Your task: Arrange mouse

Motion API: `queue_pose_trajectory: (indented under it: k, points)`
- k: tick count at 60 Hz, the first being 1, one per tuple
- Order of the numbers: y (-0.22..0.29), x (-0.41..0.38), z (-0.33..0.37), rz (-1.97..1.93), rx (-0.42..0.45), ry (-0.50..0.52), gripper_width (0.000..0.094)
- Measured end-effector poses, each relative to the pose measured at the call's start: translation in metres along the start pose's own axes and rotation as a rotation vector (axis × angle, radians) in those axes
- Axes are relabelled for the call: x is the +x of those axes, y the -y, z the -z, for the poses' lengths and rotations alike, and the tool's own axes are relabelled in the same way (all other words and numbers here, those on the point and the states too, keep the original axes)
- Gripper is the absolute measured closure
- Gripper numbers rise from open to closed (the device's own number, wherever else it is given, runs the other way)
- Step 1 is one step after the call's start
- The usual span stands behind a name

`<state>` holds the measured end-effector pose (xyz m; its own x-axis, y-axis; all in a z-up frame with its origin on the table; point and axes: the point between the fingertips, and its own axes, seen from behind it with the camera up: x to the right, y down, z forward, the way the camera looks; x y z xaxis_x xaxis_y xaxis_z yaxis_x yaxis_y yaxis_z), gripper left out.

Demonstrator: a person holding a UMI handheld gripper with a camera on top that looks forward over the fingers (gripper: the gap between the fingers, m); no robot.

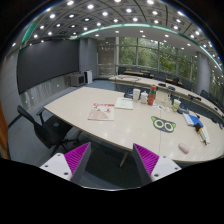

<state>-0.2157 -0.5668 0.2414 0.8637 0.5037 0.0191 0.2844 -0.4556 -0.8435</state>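
A small pale rounded object [183, 148], which may be the mouse, lies near the front edge of the long beige table [80, 105], far ahead and to the right of my fingers. My gripper [112, 160] is open and empty. Its two magenta pads [78, 157] stand wide apart, with only dark floor and a table leg between them. The gripper is held well back from the table.
On the table are a dark item with green rings [163, 124], a blue object [195, 120], papers [101, 112] and some bottles [140, 95]. Black chairs [40, 125] stand at the table's left side. More desks and windows lie beyond.
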Motion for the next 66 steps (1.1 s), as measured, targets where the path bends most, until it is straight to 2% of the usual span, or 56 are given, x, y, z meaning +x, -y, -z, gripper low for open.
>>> queue_pose_trajectory:
  k: [8,15,31,46,55,66]
  points:
    - [-0.017,0.03,-0.005,-0.017,-0.028,-0.051,0.0088]
    - [-0.048,0.095,-0.029,-0.03,-0.052,-0.106,0.0088]
    - [-0.136,0.282,-0.068,-0.07,-0.146,-0.289,0.0088]
    - [-0.163,0.445,-0.125,-0.111,-0.135,-0.429,0.0089]
    - [-0.176,0.498,-0.163,-0.151,-0.159,-0.435,0.0088]
    - [-0.18,0.524,-0.194,-0.178,-0.175,-0.414,0.0087]
